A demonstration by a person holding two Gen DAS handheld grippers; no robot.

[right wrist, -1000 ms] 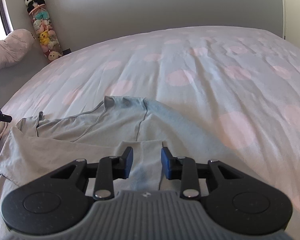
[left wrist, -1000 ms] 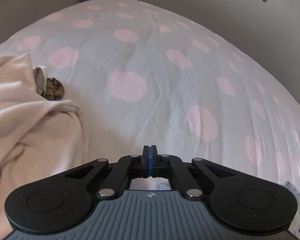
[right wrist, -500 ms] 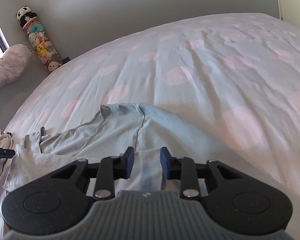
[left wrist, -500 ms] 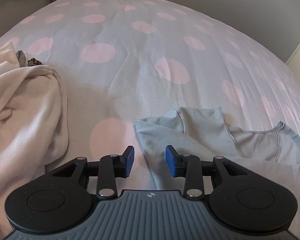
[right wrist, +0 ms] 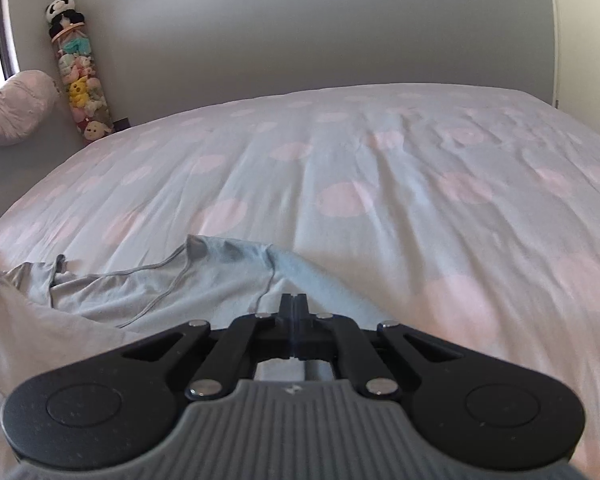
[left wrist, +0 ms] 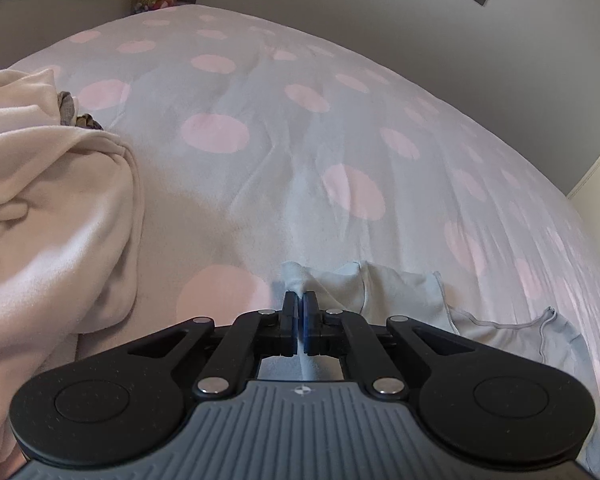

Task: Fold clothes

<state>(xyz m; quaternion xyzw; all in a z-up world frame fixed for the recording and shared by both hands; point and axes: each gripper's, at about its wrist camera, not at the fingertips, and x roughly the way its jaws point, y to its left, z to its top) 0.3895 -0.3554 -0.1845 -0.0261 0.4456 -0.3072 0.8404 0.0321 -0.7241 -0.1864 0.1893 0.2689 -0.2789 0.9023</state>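
Observation:
A pale grey-blue top [right wrist: 140,292] lies crumpled on the bed at the lower left of the right wrist view. In the left wrist view it [left wrist: 404,300] lies just ahead and to the right. The jaws of my left gripper [left wrist: 299,297] are closing, and their pads pinch a raised corner of the top. My right gripper [right wrist: 294,299] is closing too, and its pads press on the top's near edge by a seam. Cloth shows under both pairs of jaws.
A heap of cream clothing [left wrist: 52,220] lies left of my left gripper, with a small patterned item [left wrist: 78,116] behind it. The dotted bedspread [right wrist: 380,184] stretches to a grey wall. A tube of plush toys [right wrist: 84,80] and a pillow [right wrist: 16,116] stand at the far left.
Both grippers have gone from open to shut on the grey-blue top. The left one opened, came over the top's corner and shut on it. The right one stayed over the near edge.

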